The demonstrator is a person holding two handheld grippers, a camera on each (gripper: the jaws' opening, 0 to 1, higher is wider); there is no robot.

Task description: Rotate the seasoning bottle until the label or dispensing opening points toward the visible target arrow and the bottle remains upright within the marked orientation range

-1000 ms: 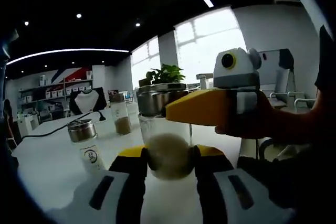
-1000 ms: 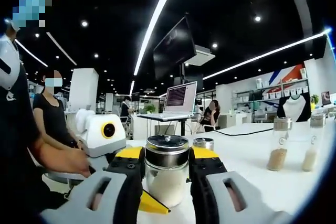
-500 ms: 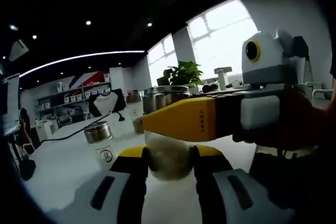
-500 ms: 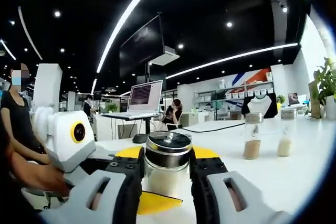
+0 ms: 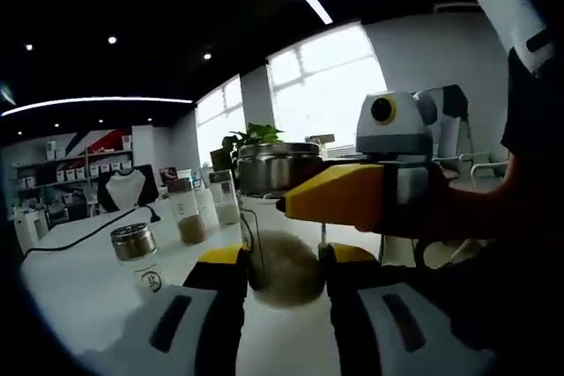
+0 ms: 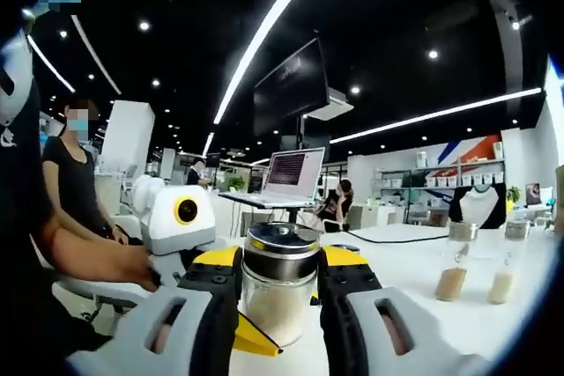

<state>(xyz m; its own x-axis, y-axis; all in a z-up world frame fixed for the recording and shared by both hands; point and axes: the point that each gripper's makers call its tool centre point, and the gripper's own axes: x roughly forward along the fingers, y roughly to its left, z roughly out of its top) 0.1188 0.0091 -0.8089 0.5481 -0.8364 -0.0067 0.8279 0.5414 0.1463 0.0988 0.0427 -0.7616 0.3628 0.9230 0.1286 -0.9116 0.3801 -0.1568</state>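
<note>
The seasoning bottle (image 6: 280,292) stands at the lower centre of the right gripper view, a clear glass jar with a steel cap, pale powder in its lower half, its long axis upright on the white table (image 6: 423,305). The right gripper (image 6: 280,283) has both jaws pressed against the jar's sides just under the cap. No label or dispensing opening is visible from here, so which way it faces cannot be told. In the left gripper view the same bottle (image 5: 280,235) sits at centre, upright, and the left gripper (image 5: 282,261) grips its lower body with both jaws closed against the glass; the right gripper (image 5: 352,195) reaches in from the right, its yellow jaw lying across the bottle's upper part. That view also shows three more seasoning jars (image 5: 135,248) at left and a potted plant (image 5: 251,136). The right gripper view instead shows the left gripper (image 6: 176,217) at left, a laptop (image 6: 291,175), two spice jars (image 6: 454,261) at right, and a seated person (image 6: 75,182).
</note>
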